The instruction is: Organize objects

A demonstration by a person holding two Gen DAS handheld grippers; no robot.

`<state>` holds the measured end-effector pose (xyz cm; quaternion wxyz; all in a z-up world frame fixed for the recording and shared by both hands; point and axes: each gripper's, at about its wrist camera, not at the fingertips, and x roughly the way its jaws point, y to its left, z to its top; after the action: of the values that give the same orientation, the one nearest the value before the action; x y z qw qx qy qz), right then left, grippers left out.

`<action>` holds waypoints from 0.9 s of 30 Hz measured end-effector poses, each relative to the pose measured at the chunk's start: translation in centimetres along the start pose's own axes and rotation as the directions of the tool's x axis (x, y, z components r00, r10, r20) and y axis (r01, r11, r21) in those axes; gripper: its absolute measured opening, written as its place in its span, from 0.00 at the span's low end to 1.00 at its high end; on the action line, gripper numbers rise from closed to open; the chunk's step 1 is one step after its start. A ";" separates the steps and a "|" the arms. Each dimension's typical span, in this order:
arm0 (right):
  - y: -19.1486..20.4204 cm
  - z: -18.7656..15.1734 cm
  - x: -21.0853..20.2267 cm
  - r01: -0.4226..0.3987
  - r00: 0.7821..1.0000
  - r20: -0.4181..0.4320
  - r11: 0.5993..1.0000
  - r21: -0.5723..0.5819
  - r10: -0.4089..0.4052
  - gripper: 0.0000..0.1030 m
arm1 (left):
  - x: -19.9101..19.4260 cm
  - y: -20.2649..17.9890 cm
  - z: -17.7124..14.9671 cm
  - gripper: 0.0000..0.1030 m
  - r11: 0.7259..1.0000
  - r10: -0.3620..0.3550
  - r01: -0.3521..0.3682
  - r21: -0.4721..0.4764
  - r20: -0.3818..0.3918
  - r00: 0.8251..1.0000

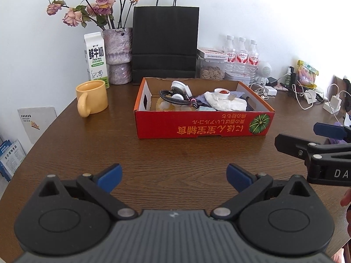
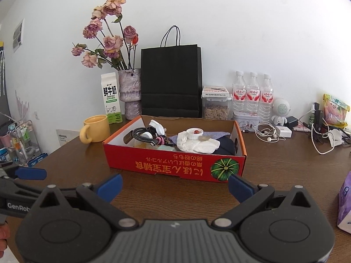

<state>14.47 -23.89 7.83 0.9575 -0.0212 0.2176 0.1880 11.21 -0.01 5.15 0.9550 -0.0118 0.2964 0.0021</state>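
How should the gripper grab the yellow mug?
Probably by the handle. The mug stands upright on the table, left of the red box, and its handle loop points toward the camera, so the left gripper, open now, could close across it from the near side. The body looks too wide for the jaws.

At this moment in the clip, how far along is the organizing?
Done, apparently: the red box already holds a cable, white cloth and other small items. In hand: nothing; the left gripper and right gripper are both open and empty, short of the box. Left, possibly: earphones, chargers and the yellow mug remain on the table.
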 end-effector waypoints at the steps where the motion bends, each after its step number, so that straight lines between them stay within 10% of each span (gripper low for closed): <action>1: 0.0 0.0 -0.1 0.000 1.000 0.000 1.000 -0.001 0.000 1.00 | 0.0 0.0 0.0 1.00 1.000 0.002 -0.002 0.000 0.002 1.000; 27: 0.0 0.0 -0.1 0.001 1.000 -0.001 1.000 -0.001 -0.001 1.00 | -0.2 -0.2 0.2 1.00 1.000 -0.004 0.004 -0.004 0.005 1.000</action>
<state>14.36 -23.92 7.94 0.9575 -0.0218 0.2179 0.1876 11.17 -0.16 5.39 0.9557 -0.0145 0.2940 0.0009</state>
